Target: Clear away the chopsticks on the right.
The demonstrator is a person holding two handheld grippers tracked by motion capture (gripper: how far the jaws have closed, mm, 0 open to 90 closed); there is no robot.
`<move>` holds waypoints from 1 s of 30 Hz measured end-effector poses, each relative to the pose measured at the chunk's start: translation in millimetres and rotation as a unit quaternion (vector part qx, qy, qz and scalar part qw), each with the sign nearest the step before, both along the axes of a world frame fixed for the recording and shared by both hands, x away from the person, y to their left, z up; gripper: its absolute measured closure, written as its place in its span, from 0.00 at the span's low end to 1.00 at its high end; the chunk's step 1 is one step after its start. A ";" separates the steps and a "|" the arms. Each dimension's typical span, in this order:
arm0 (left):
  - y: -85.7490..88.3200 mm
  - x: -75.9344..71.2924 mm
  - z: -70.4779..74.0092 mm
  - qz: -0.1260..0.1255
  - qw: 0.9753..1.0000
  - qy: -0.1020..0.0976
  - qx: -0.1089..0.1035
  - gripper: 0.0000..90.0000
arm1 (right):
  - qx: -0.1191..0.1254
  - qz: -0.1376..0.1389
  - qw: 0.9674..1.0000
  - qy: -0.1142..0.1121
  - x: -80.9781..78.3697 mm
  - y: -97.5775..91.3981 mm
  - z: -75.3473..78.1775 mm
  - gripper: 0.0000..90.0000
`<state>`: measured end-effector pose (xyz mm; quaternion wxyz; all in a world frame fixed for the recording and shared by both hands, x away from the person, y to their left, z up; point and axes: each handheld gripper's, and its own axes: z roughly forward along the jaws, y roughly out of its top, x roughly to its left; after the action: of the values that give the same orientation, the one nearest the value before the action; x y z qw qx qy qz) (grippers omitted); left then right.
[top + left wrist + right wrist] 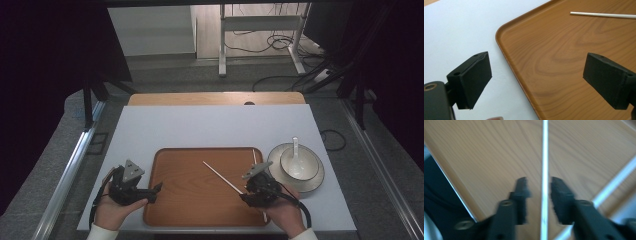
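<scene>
A wooden tray (190, 200) sits on the table (150, 130), a bowl (299, 162) beside it. The left gripper (156, 189) idles wide over the tray's edge. The right gripper (539, 185), narrowed, straddles 1 chopstick (545, 157) without pinching it, apparently lining up a pick; chopstick 2 (616, 182) lies alongside.

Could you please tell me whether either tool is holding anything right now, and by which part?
Nothing is held. The left tool is open; a white chopstick lies between the right tool's pads, untouched.

My tray (200, 200) was wood-grained brown, my chopsticks (222, 177) white, the table (200, 130) pale grey-white, the bowl (299, 165) off-white.
</scene>
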<state>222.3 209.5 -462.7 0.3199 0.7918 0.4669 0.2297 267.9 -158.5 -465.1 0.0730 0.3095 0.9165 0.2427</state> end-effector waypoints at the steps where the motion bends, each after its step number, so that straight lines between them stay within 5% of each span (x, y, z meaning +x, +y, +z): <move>1: 0.2 -0.1 0.3 0.000 1.000 -0.001 0.001 0.09 | 0.007 0.005 1.000 0.006 4.4 6.7 -0.8 0.87; 4: 2.1 -0.1 0.2 0.002 1.000 0.000 0.001 0.09 | 0.017 0.021 0.999 0.019 16.0 22.5 -4.4 0.99; 9: 4.6 -0.7 0.4 0.006 1.000 -0.001 -0.002 0.09 | 0.031 0.024 0.999 0.036 34.0 43.7 -14.9 1.00; 13: 5.9 -1.5 1.3 0.007 1.000 -0.003 -0.004 0.09 | 0.018 0.025 0.999 0.042 41.6 56.5 -27.3 1.00; 19: 5.2 -1.8 0.3 0.007 1.000 -0.001 -0.001 0.09 | 0.036 -0.016 0.998 0.049 50.7 43.4 -34.5 1.00; 30: 5.4 -1.8 0.4 0.007 1.000 -0.001 -0.001 0.09 | 0.034 -0.079 0.996 0.037 53.9 16.8 -34.1 1.00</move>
<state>220.5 214.9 -462.3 0.3198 0.7880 0.4721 0.2322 321.8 -141.7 -499.2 0.0472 0.3916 0.8827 0.2555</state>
